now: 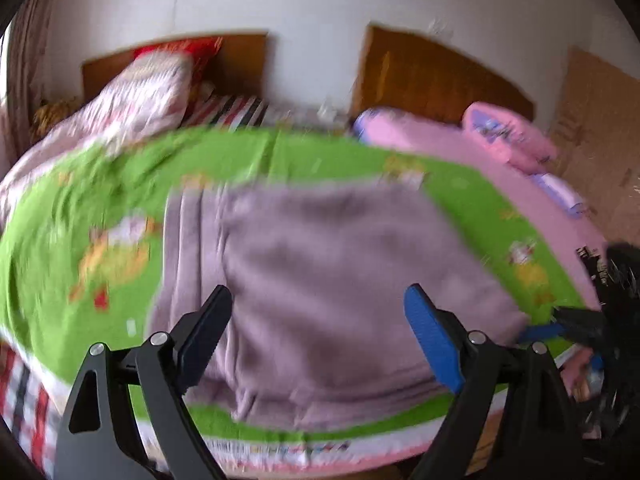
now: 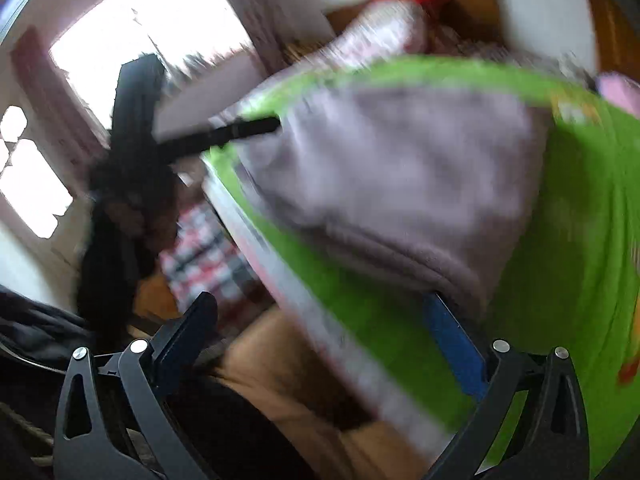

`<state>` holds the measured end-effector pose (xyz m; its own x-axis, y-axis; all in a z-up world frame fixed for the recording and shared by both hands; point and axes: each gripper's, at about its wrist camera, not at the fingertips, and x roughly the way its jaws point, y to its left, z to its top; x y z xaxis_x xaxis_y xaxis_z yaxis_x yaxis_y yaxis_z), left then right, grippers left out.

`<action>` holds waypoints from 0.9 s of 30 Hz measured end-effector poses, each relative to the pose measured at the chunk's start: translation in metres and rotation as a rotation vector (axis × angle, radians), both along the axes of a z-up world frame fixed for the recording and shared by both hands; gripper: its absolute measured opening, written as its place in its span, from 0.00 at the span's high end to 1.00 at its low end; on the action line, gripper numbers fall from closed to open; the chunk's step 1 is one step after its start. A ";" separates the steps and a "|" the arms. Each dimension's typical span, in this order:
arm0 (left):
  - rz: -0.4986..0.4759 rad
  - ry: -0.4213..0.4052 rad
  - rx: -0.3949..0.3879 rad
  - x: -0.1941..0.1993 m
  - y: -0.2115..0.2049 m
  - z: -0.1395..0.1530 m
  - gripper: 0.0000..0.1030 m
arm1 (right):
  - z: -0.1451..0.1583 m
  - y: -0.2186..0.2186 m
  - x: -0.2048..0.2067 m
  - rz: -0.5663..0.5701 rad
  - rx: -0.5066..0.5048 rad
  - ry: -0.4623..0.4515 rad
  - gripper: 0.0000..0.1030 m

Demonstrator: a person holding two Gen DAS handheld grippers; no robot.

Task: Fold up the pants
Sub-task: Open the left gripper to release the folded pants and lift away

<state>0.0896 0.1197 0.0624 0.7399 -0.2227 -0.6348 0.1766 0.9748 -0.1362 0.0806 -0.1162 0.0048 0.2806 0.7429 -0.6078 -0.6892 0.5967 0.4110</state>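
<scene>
The mauve fleece pants [image 1: 320, 280] lie in a folded slab on the green cartoon bedspread [image 1: 80, 208] near the bed's front edge. My left gripper [image 1: 318, 300] is open and empty just above the near part of the pants. In the right wrist view the pants [image 2: 400, 184] lie ahead, blurred. My right gripper [image 2: 320, 308] is open, its blue fingertip [image 2: 448, 332] right at the pants' near corner and its other finger out over the bed's edge. The left gripper's fingers [image 2: 240, 132] show at the pants' far left edge. The right gripper [image 1: 552, 328] shows at the pants' right edge.
Pink quilts [image 1: 500, 140] and a patterned quilt [image 1: 140, 96] are piled at the head of the bed by wooden headboards [image 1: 440, 72]. The bed's front edge with a plaid sheet [image 2: 208, 256] drops to the floor [image 2: 280, 360]. The person [image 2: 120, 208] stands by a bright window.
</scene>
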 end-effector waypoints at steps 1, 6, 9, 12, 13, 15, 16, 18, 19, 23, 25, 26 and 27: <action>-0.007 -0.026 -0.008 0.008 -0.001 0.013 0.10 | 0.016 -0.004 0.014 0.021 0.063 -0.028 0.04; 0.063 0.083 0.019 0.059 0.005 -0.004 0.08 | 0.030 -0.001 0.082 0.108 0.233 0.231 0.04; 0.051 0.100 0.028 0.052 0.010 -0.019 0.08 | 0.032 0.000 0.044 0.101 0.079 0.104 0.04; -0.008 0.072 0.009 0.034 0.009 -0.032 0.07 | 0.026 -0.027 0.030 0.061 0.181 0.091 0.04; -0.006 0.081 0.015 0.034 0.009 -0.040 0.07 | 0.020 -0.034 0.032 0.013 0.199 0.070 0.04; 0.007 0.076 0.053 0.035 0.006 -0.054 0.07 | -0.014 -0.035 0.045 -0.010 0.220 0.235 0.04; 0.004 0.062 0.075 0.036 0.005 -0.057 0.05 | -0.025 -0.031 0.054 -0.013 0.204 0.281 0.04; 0.000 0.065 0.115 0.035 0.001 -0.057 0.04 | -0.030 -0.031 0.046 -0.004 0.208 0.222 0.04; 0.004 0.069 0.117 0.035 0.001 -0.055 0.05 | -0.027 -0.029 0.042 -0.003 0.169 0.218 0.04; -0.017 0.022 0.049 0.031 0.003 -0.026 0.04 | 0.030 -0.032 0.036 -0.020 0.062 0.064 0.04; -0.026 0.008 0.051 0.040 -0.002 -0.019 0.04 | 0.057 -0.029 0.051 -0.010 0.109 -0.043 0.04; -0.020 0.022 0.071 0.047 -0.006 -0.021 0.04 | 0.064 -0.024 0.062 -0.013 0.116 -0.076 0.04; -0.004 0.050 0.092 0.054 -0.009 -0.026 0.04 | 0.065 -0.018 0.076 -0.011 0.115 -0.086 0.04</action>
